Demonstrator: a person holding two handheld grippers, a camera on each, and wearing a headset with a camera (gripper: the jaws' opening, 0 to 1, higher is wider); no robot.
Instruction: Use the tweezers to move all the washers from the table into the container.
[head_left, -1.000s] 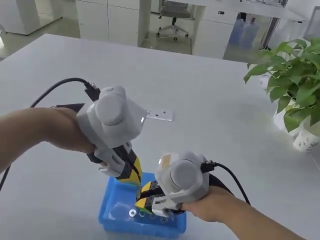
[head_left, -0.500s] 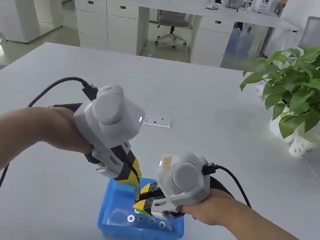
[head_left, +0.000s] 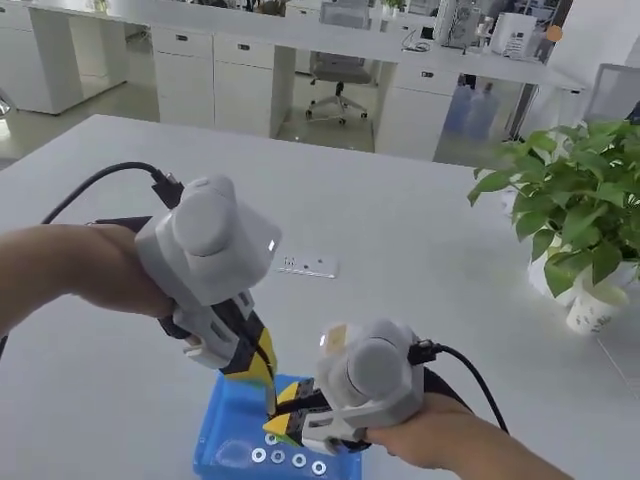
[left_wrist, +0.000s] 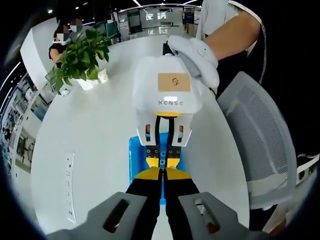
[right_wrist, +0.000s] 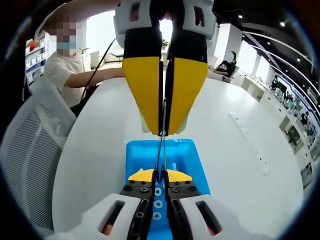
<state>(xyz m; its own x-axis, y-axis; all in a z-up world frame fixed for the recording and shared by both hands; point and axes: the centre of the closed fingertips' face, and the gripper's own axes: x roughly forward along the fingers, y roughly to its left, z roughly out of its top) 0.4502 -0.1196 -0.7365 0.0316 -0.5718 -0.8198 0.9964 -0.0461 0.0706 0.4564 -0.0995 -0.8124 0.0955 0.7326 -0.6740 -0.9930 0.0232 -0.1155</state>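
- Blue rectangular plastic container (head_left: 225, 415) sits on the white table (head_left: 420, 240), directly under both grippers. Four small silver metal washers (head_left: 278, 458) lie flat in a row on its floor.
- Thin dark metal tweezers (right_wrist: 161, 150) stand near upright over the container, I judge so that anything released falls within its walls.
- Left gripper (left_wrist: 161, 174): fingers together on the tweezers' upper end, steadying them.
- Right gripper (right_wrist: 159, 176): fingers closed about the lower shank, placed, I judge, to work the squeeze.
- Whether the tweezer tips carry a washer, I cannot tell.
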